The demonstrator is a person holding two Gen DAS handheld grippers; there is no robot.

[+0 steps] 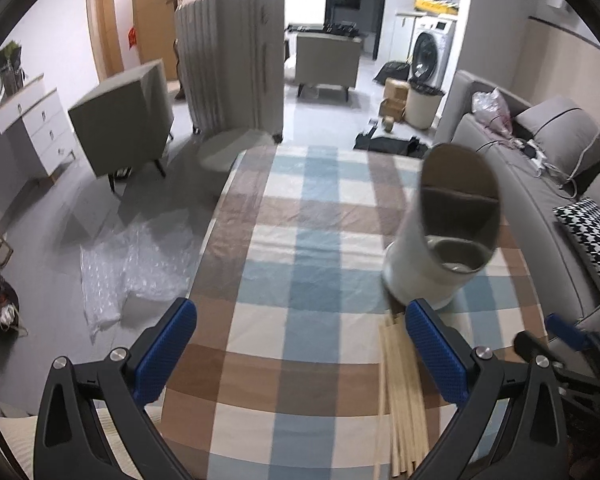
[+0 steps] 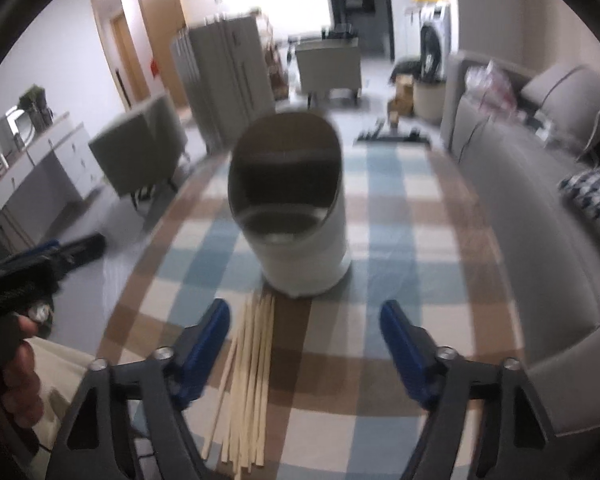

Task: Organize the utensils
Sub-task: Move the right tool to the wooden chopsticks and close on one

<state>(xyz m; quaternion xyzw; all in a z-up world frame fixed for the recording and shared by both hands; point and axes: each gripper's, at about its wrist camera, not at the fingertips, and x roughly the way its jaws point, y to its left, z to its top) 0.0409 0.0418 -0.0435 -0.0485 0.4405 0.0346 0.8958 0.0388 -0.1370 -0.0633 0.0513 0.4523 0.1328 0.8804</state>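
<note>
A white cylindrical utensil holder with a slanted open top and an inner divider stands upright on the checked tablecloth; it shows in the right wrist view too. A bundle of several pale wooden chopsticks lies flat on the cloth just in front of it, also in the right wrist view. My left gripper is open and empty above the cloth, left of the chopsticks. My right gripper is open and empty above the cloth, its left finger beside the chopsticks.
A grey sofa with cushions runs along the table's right side. Left of the table is the floor with bubble wrap, grey armchairs and a large suitcase. The left gripper shows at the right wrist view's left edge.
</note>
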